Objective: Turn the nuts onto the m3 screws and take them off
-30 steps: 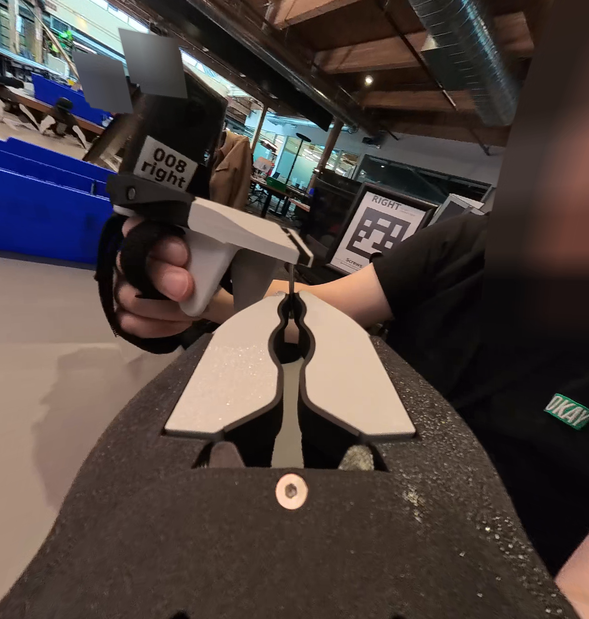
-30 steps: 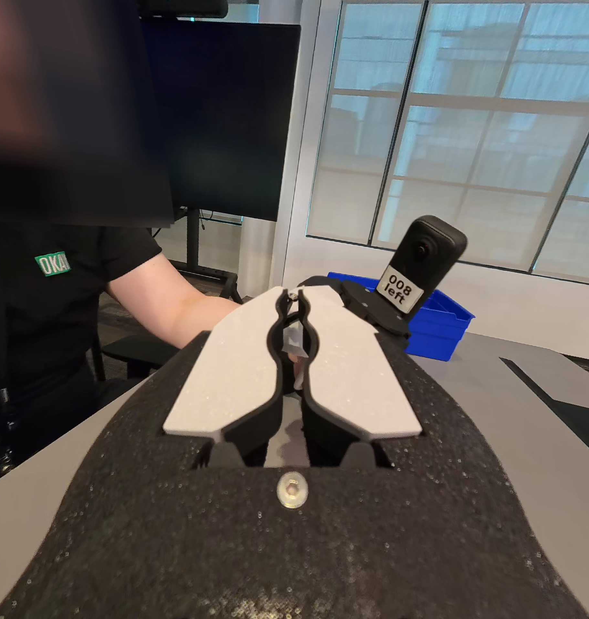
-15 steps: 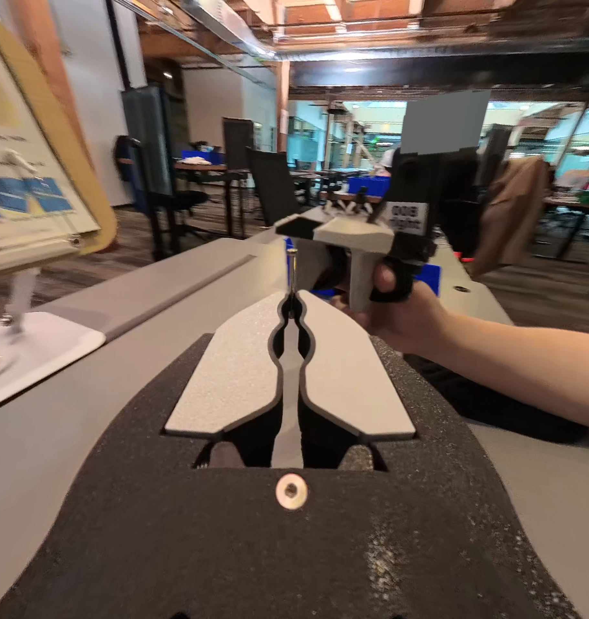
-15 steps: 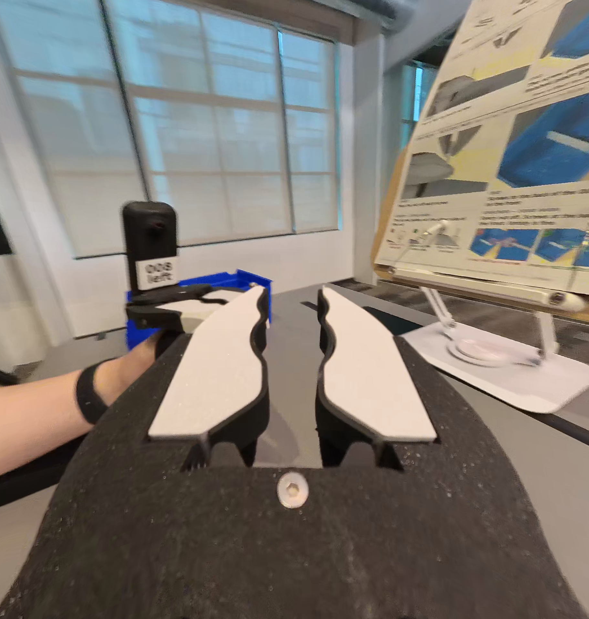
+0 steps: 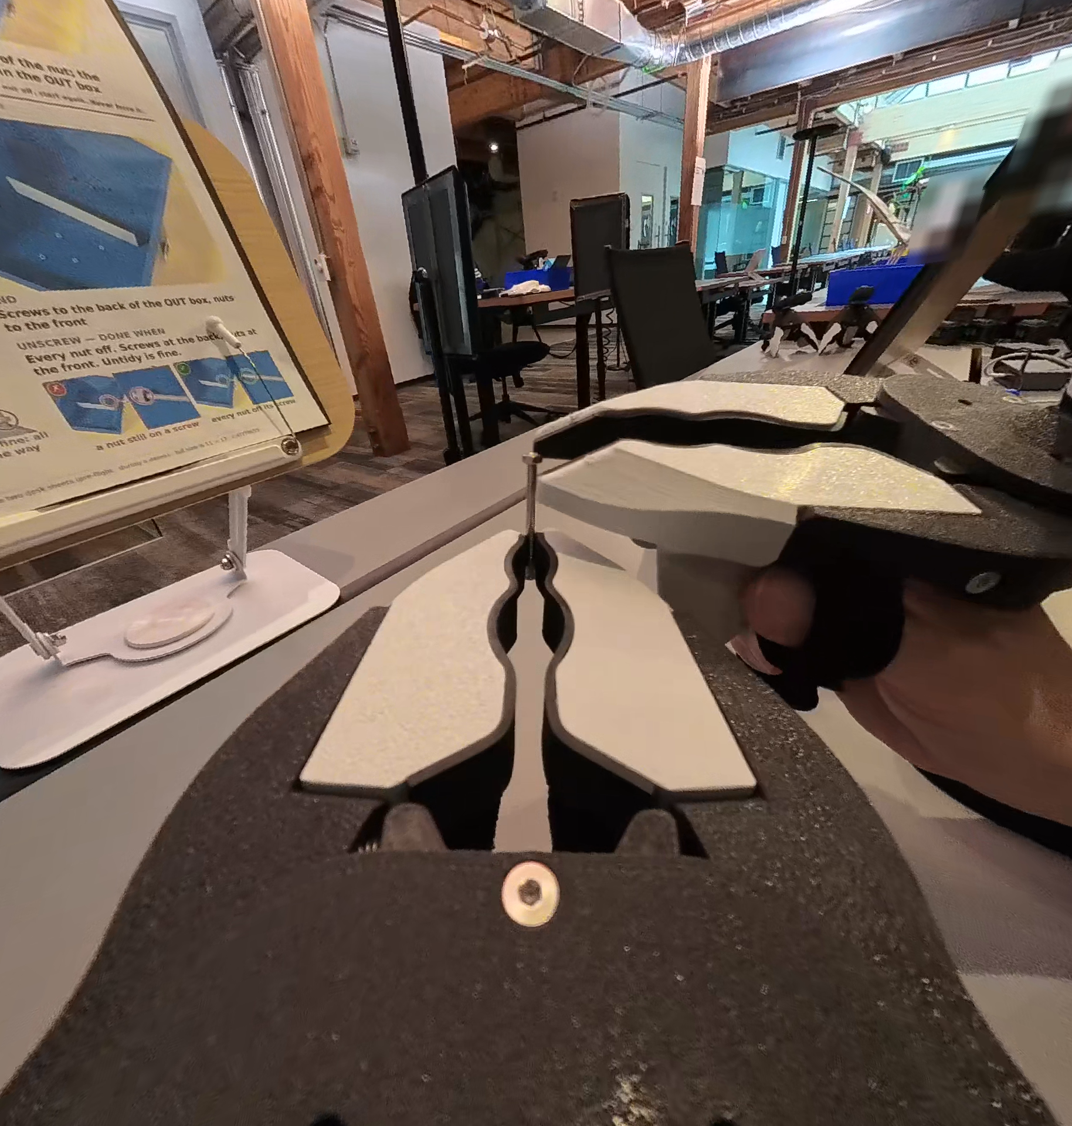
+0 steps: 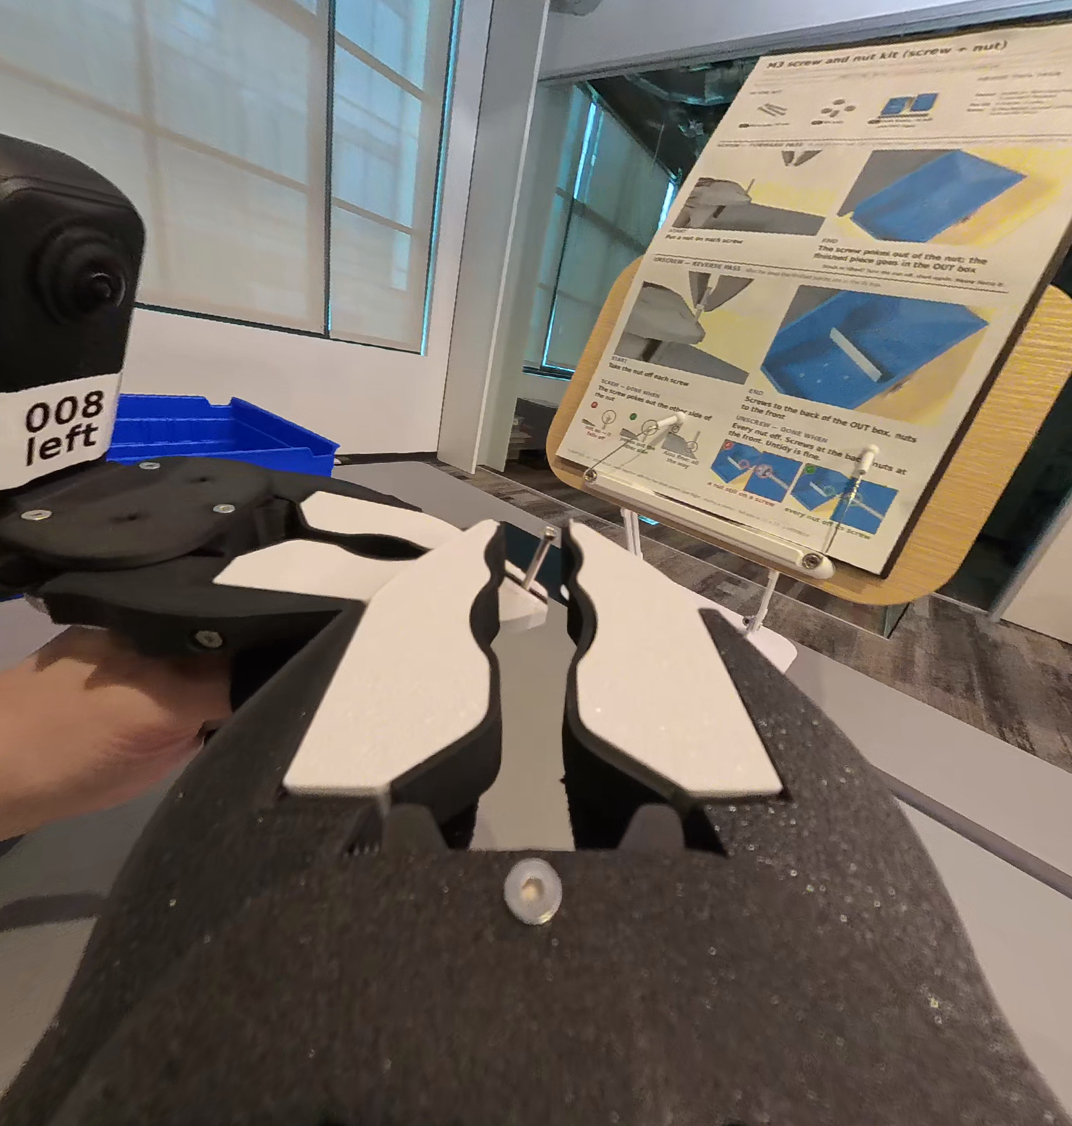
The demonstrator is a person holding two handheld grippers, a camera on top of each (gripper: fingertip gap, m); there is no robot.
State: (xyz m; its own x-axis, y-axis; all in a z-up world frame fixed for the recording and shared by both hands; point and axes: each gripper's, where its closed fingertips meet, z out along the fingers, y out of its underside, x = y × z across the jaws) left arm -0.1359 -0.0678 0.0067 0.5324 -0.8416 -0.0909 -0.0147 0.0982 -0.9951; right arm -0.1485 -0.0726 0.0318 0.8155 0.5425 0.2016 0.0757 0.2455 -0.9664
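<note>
While the left tool [image 5: 530,551] clenches the screw [image 5: 530,499] upright, head up, the right tool [image 6: 533,539] stands released around it.

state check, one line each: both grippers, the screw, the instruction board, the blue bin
left gripper: shut on the screw, pinching its lower end at the fingertips
right gripper: open, fingers either side of the screw, not touching it
screw: roughly upright, head up, no nut visible on it
instruction board: propped tilted on its white stand
blue bin: on the table, contents not visible
</note>
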